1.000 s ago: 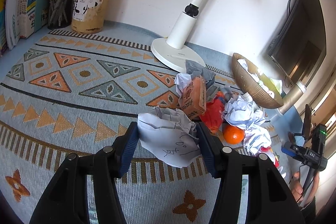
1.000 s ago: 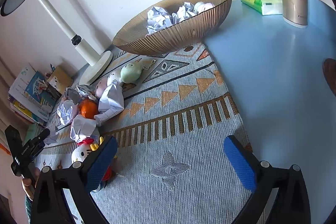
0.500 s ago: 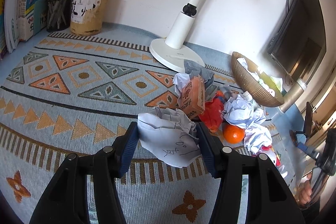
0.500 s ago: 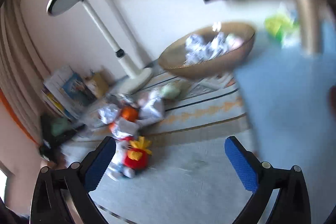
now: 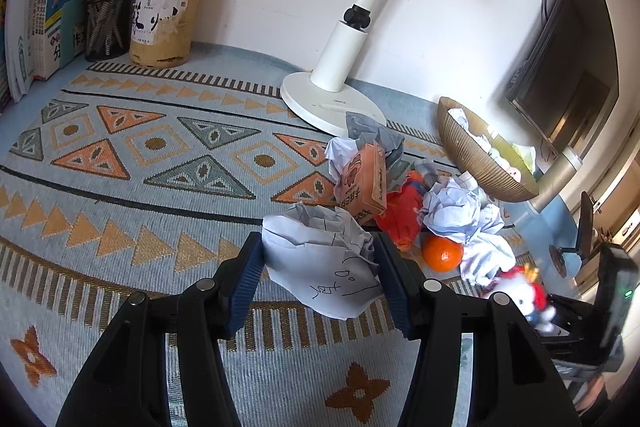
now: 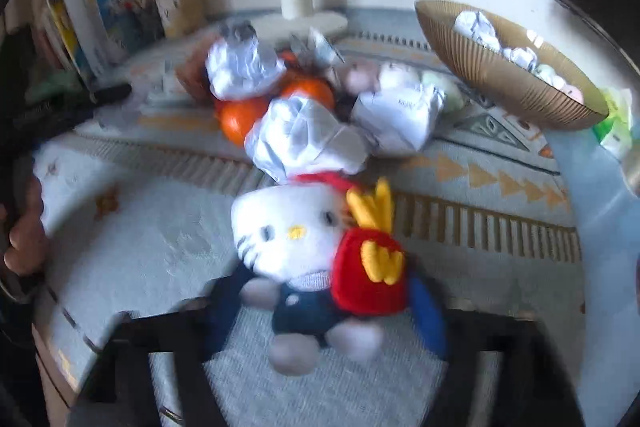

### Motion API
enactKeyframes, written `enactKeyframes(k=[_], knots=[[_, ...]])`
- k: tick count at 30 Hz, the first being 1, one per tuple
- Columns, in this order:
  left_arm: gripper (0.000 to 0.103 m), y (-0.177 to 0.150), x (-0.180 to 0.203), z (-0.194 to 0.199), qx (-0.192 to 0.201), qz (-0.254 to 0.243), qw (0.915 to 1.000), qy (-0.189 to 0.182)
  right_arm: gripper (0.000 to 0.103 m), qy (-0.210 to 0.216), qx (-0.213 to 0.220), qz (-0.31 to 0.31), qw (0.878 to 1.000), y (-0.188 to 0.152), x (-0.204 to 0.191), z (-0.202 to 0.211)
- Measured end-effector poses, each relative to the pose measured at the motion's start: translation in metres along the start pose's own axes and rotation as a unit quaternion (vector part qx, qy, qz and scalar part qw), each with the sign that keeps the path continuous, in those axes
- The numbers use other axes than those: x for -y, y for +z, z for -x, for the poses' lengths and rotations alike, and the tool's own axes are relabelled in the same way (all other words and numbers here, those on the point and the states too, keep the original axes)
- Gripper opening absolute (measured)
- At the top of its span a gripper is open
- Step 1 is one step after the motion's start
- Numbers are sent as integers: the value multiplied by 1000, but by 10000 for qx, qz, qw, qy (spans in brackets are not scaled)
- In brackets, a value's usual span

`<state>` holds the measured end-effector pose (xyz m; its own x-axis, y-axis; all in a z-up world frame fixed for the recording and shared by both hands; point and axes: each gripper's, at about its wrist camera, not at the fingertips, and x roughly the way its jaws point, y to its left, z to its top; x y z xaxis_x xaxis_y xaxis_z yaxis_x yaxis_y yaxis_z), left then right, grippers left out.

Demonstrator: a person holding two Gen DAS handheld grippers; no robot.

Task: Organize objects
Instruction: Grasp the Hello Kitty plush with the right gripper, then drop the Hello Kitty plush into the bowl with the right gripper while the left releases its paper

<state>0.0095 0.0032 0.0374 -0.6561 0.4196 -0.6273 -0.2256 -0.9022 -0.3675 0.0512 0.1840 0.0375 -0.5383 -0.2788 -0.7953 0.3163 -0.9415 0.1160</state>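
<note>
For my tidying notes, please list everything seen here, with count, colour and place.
Mat: one, blue and orange, under everything.
Held paper ball: one, white, in the left gripper.
Loose paper balls: several, white, heap and bowl.
Orange: one, orange, in heap.
Carton: one, orange-pink, in heap.
Plush toy: one, white and red, near front edge.
Bowl: one, brown, right of heap.
Lamp: one, white, behind heap.
Pen holders: two, black and tan, back left.
Left gripper: one, black, shut on held paper ball.
Right gripper: one, black, closing, plush toy between jaws.
</note>
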Motion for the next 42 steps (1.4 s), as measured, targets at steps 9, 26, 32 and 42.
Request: enactKeyframes(k=[9, 26, 32, 42], knots=[[53, -1, 7, -2, -32, -167, 9998, 142, 49, -919, 984, -673, 9886, 7, 92, 66], [53, 71, 132, 8, -116, -1034, 9924, -658, 50, -566, 1467, -1606, 9744, 50, 158, 109], [55, 135, 231, -98, -675, -981, 9827, -1422, 56, -482, 1387, -2395, 9597, 130, 204, 75], [69, 105, 212, -94, -827, -1230, 9843, -954, 86, 305, 839, -1701, 9814, 88, 185, 68]])
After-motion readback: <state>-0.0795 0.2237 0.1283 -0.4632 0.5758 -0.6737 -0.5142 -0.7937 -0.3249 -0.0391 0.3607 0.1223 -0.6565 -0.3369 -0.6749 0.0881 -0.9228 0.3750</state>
